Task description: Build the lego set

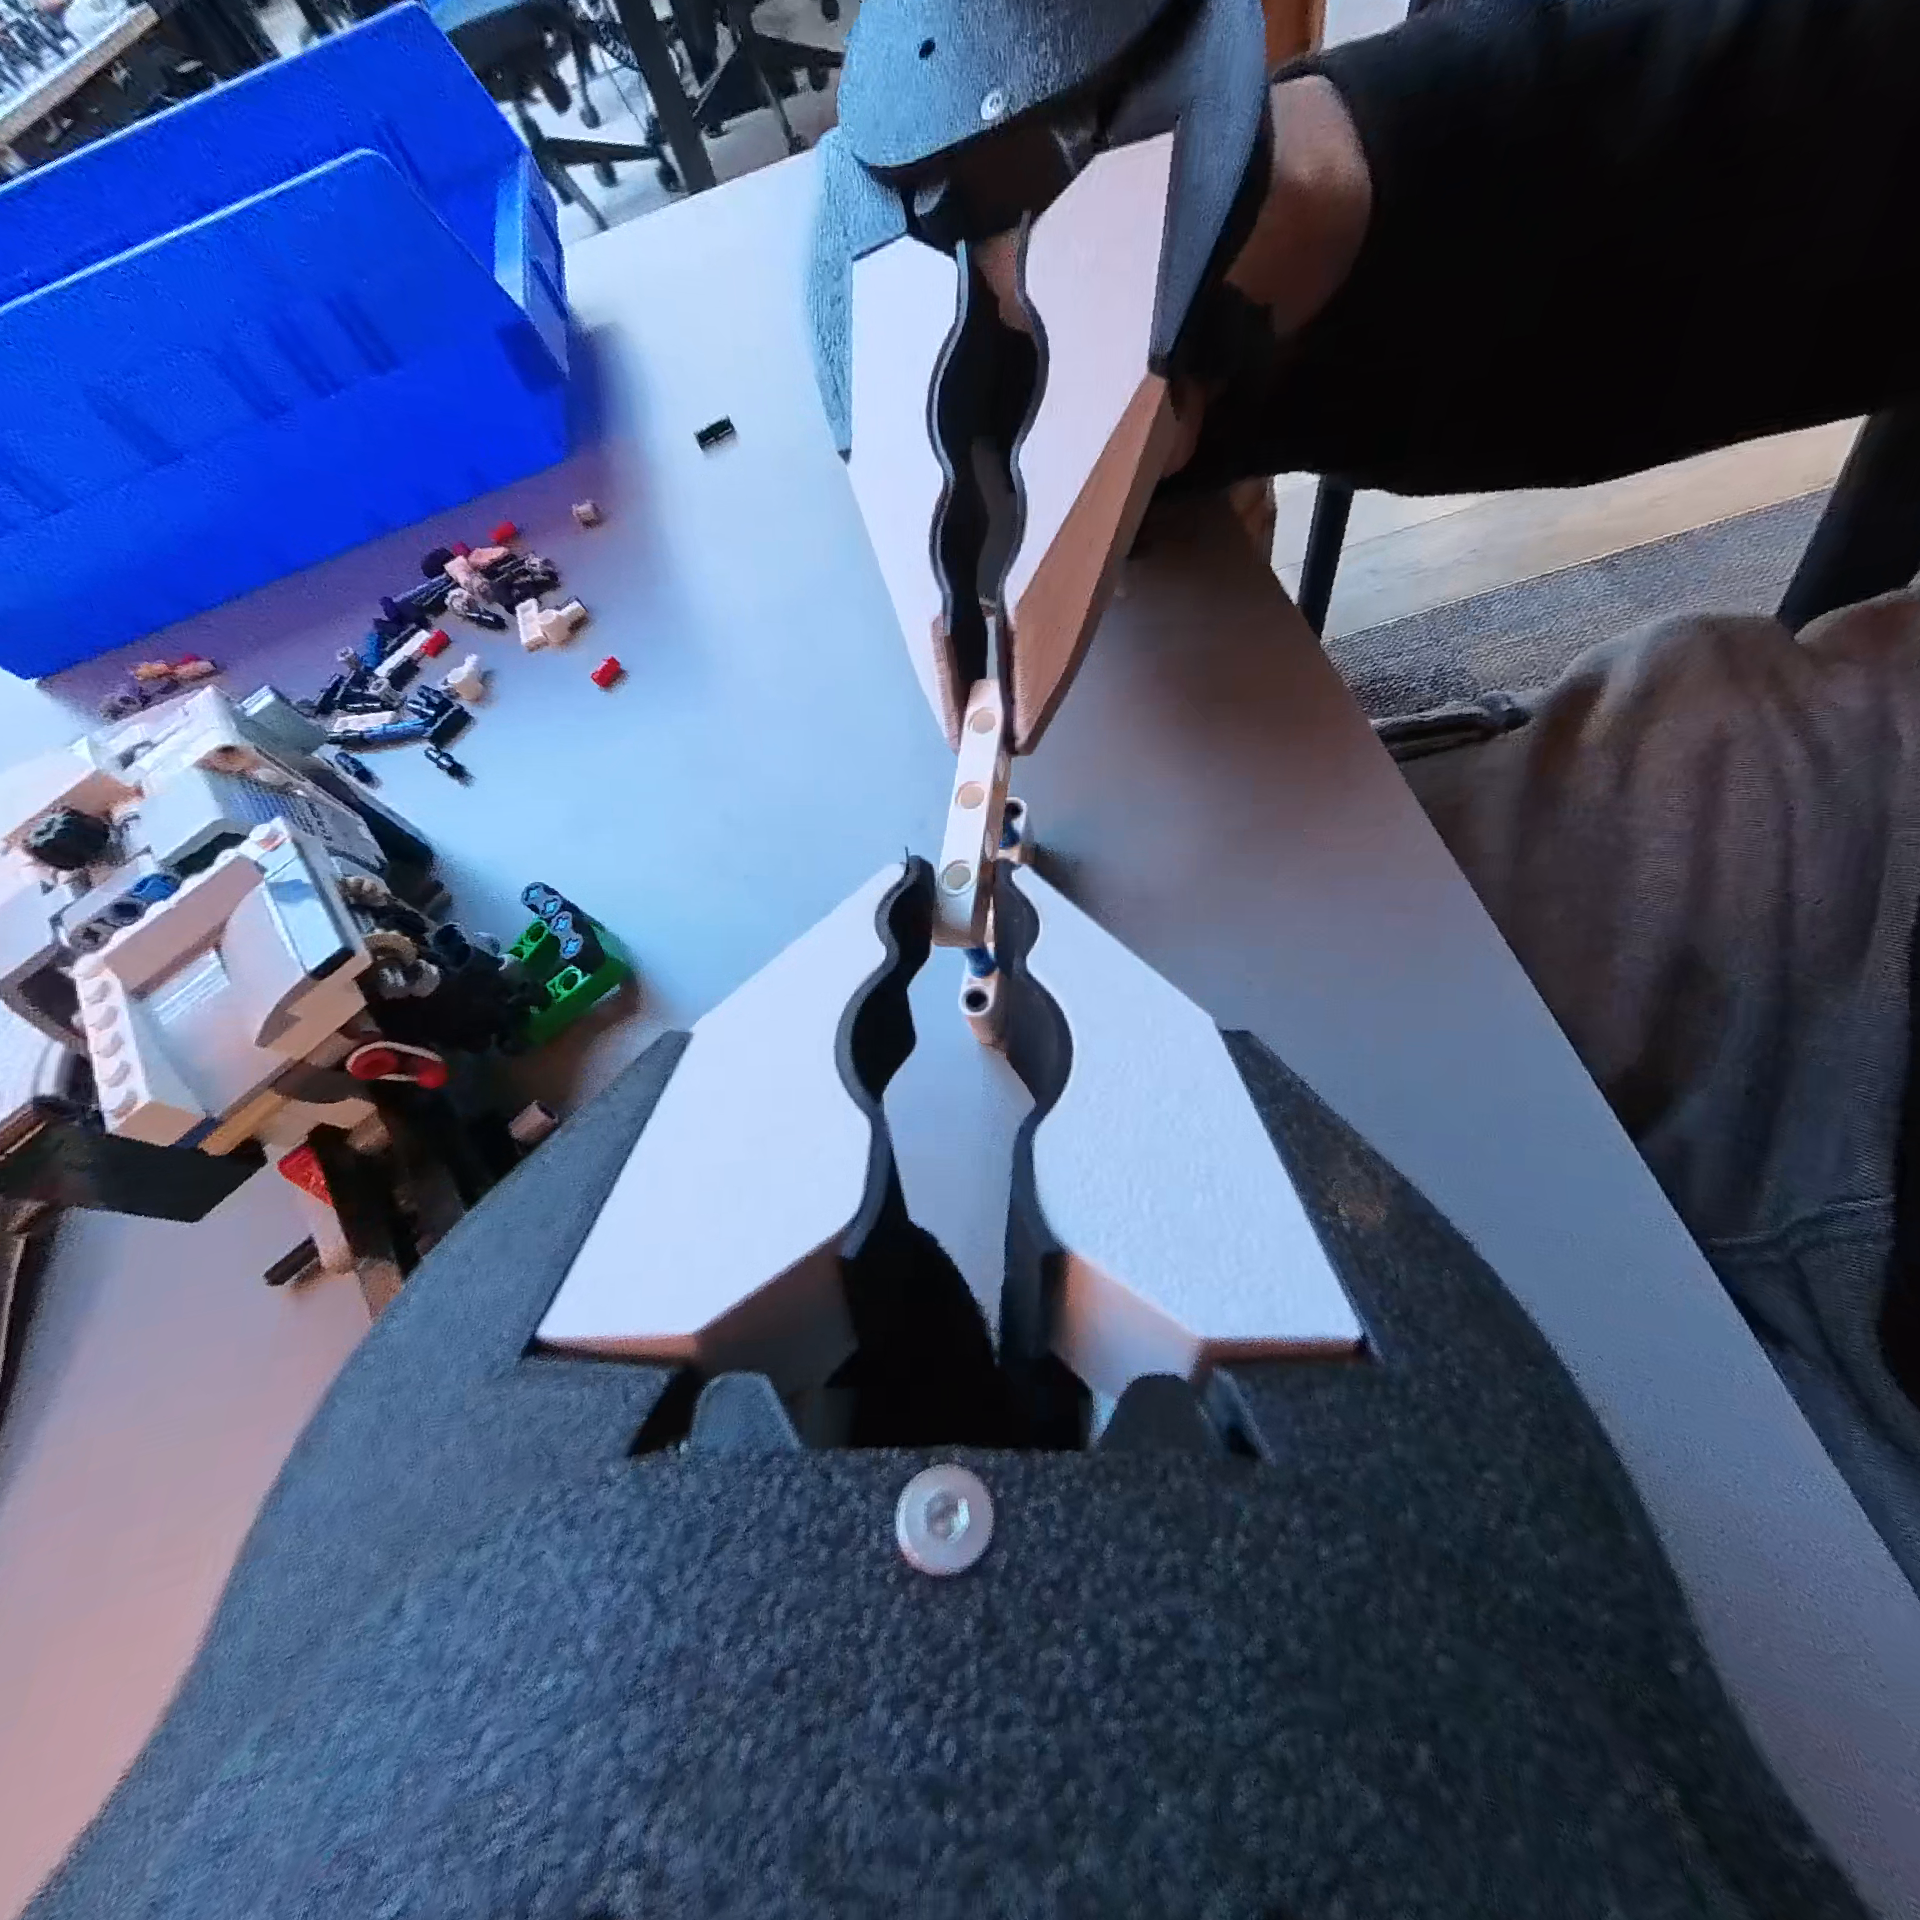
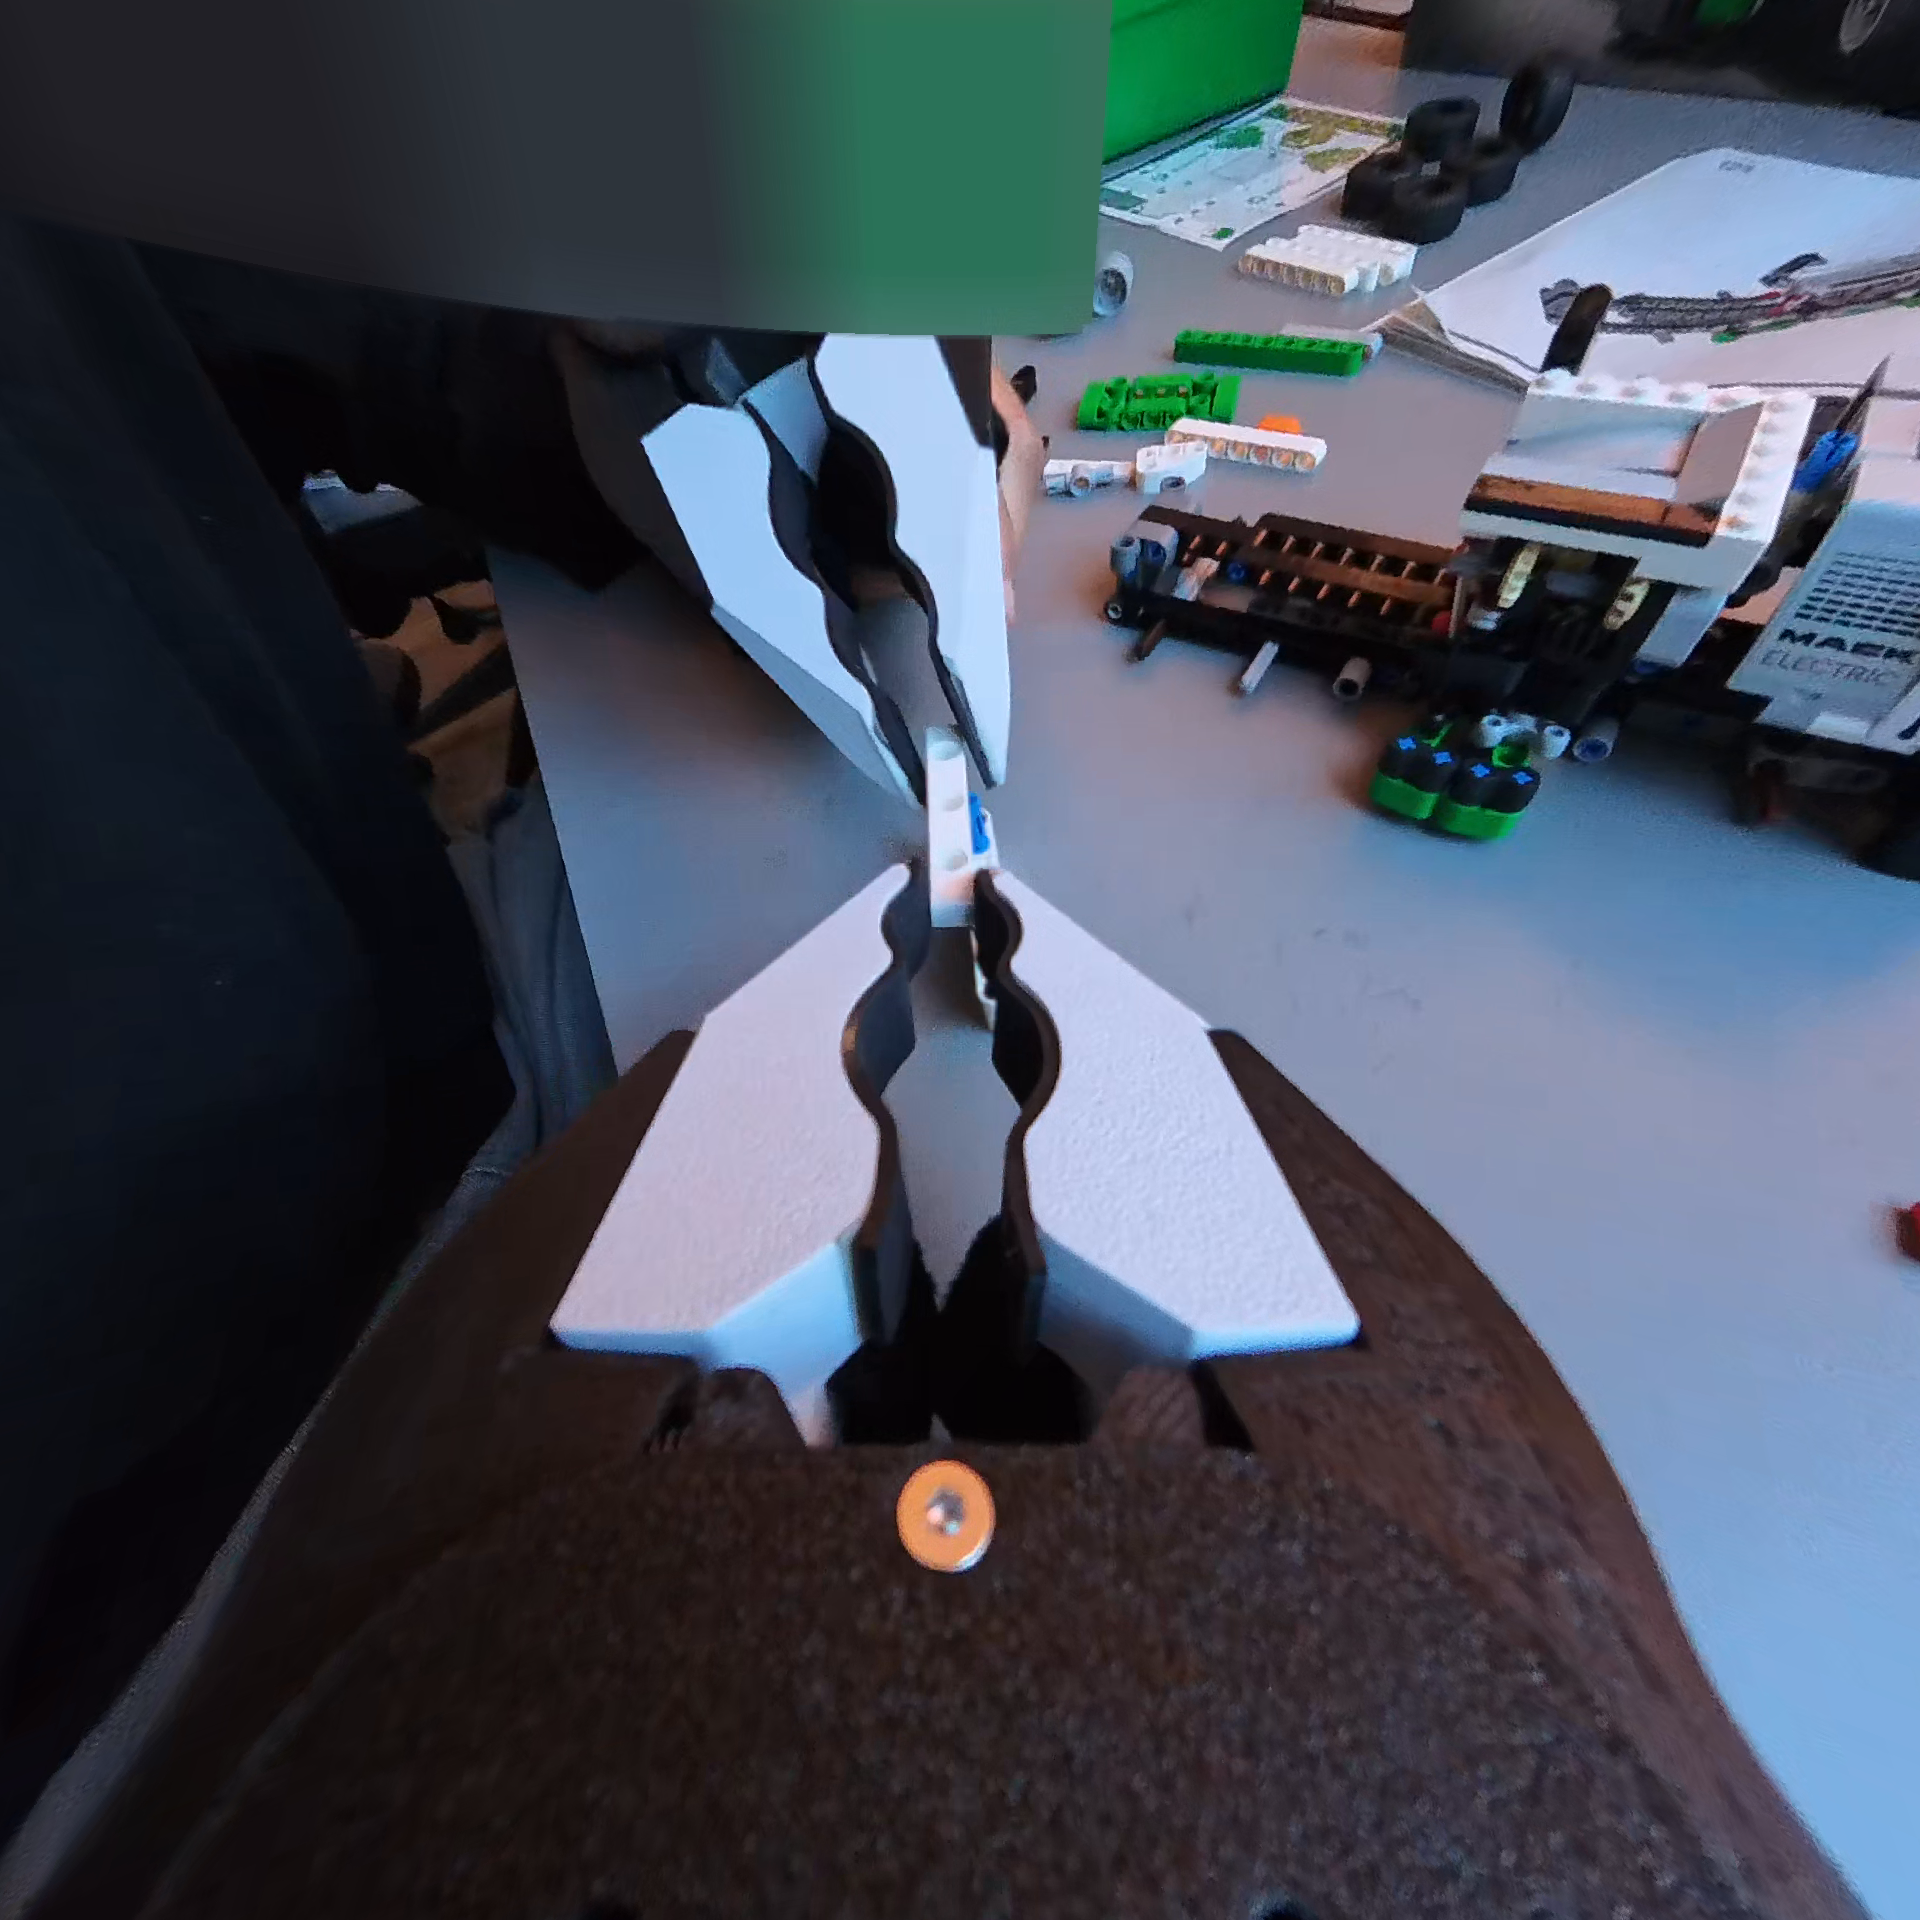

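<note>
Left tool [image 1: 961,899] clamps white beam [image 1: 971,805] | right tool [image 2: 951,888] clamps same beam | grip ends hidden

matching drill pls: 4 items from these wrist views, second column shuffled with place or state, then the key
Items
1. white beam
2. blue bin
3. black tyres
4. green-and-black block

Place or state
A. far end of the table, beside the printed sheets
B. gripped at both ends, between the left claw and the right claw
C. on the table just in front of the part-built truck
D. at the table's back edge, behind the scattered loose pieces

Pairs: 1-B, 2-D, 3-A, 4-C
</note>
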Demonstrator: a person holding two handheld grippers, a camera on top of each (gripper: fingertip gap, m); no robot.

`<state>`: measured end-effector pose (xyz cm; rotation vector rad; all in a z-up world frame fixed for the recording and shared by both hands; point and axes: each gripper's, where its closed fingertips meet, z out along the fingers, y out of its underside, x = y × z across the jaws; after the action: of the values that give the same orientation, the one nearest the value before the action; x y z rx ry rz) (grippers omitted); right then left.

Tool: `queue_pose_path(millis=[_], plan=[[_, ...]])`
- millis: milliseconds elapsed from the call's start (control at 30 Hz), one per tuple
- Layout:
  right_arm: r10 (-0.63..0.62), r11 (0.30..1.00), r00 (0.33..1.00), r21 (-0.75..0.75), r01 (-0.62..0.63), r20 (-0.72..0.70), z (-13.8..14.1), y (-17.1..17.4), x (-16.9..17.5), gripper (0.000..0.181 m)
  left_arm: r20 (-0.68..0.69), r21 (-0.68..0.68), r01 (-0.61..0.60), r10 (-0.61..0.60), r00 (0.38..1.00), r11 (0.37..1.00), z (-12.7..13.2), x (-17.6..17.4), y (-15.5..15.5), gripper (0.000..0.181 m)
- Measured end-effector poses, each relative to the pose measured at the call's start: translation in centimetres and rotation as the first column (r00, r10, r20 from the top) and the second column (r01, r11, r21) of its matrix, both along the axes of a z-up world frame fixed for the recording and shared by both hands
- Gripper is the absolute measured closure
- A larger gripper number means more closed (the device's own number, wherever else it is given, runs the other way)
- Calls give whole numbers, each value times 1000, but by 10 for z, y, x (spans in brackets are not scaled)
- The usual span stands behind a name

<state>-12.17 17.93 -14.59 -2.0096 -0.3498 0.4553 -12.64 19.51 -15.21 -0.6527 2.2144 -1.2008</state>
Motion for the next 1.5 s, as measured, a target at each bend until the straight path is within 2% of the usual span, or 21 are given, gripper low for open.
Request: queue_pose_path(millis=[300, 1300, 1500], plan=[[-15, 999, 998, -46, 17, 62, -10, 2, 1, 174, 22, 75, -25, 24, 999, 997, -7, 1, 3, 171], [-47, 995, 995, -79, 53, 85, -17, 3, 2, 172, 25, 100, -26, 23, 999, 995, -10, 0, 4, 172], [-46, 997, 986, -57, 56, 160, -18, 3, 2, 172, 1, 82, -8, 8, 1000, 997, -10, -2, 2, 172]])
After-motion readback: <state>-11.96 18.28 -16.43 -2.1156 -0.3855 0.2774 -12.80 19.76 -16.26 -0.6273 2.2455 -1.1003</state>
